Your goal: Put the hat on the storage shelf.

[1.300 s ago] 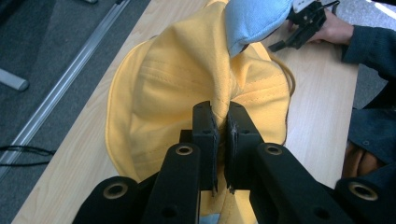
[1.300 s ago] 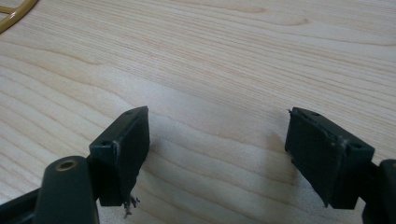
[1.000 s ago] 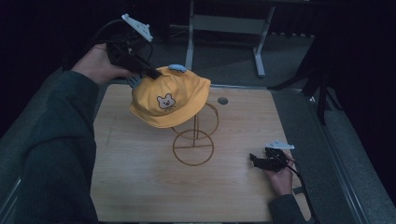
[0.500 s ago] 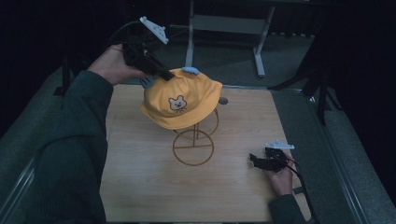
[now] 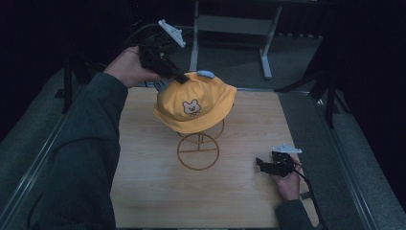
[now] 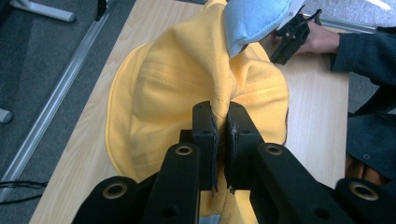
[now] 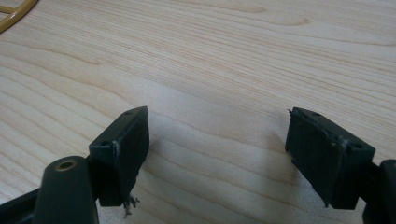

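A yellow child's hat (image 5: 195, 103) with a small bear patch and pale blue ears hangs over a gold wire stand (image 5: 198, 148) at the middle of the wooden table. My left gripper (image 5: 181, 79) comes in from the back left and is shut on a pinched fold of the hat (image 6: 187, 88) near its crown; the black pads (image 6: 208, 130) squeeze the yellow cloth between them. A blue ear (image 6: 254, 21) stands up just beyond the jaws. My right gripper (image 5: 262, 165) rests low on the table at the front right, open, with bare wood between its pads (image 7: 123, 154).
The wooden table top (image 5: 249, 124) has metal rails along both sides. A grey metal frame (image 5: 230, 24) stands behind the table. A curve of the gold stand's base ring (image 7: 14, 11) lies off the right gripper's far left.
My left gripper has carried the hat to the right, from left of the stand to over it. The right gripper has stayed in place.
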A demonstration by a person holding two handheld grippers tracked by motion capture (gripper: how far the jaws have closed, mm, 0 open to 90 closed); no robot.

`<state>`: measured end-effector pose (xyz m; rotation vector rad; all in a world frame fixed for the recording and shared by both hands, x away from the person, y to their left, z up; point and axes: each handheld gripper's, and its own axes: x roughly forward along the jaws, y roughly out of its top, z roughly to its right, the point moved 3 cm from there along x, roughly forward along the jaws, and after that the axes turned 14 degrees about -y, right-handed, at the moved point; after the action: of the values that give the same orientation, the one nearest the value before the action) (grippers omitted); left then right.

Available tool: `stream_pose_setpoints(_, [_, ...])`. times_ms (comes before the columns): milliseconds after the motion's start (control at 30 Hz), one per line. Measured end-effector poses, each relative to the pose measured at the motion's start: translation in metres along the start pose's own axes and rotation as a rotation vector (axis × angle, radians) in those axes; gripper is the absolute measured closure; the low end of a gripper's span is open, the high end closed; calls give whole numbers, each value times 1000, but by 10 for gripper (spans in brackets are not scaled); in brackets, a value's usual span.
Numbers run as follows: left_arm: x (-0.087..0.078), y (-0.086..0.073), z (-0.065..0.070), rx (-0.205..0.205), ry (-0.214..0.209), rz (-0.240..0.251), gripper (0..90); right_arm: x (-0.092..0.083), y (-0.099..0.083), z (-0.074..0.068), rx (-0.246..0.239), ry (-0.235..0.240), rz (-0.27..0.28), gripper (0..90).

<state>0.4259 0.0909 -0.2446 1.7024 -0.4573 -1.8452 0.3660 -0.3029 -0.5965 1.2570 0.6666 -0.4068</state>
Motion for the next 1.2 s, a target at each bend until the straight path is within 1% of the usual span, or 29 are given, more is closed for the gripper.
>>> stream_pose_setpoints(100, [4,4,0,5,-4,-5,842,0,0,0,-1,0,0,217])
stream_pose_setpoints(233, [9,7,-1,12,-5,2,841,0,0,0,0,1,-1,216])
stream_pose_setpoints(267, [10,8,-1,12,-8,7,841,0,0,0,0,1,-1,216])
stream_pose_setpoints(600, [20,11,-3,15,-15,-2,840,0,0,0,-1,1,-1,216])
stream_pose_setpoints(667, [22,12,-4,12,-14,-6,840,0,0,0,-2,1,-1,215])
stream_pose_setpoints(767, [25,13,-5,12,-12,-25,840,0,0,0,-2,0,-1,216])
stream_pose_setpoints(967, [31,16,-6,15,-15,-33,838,0,0,0,-3,0,-1,215])
stream_pose_setpoints(1200, [38,17,-8,10,-18,-56,833,0,0,0,-2,1,-1,215])
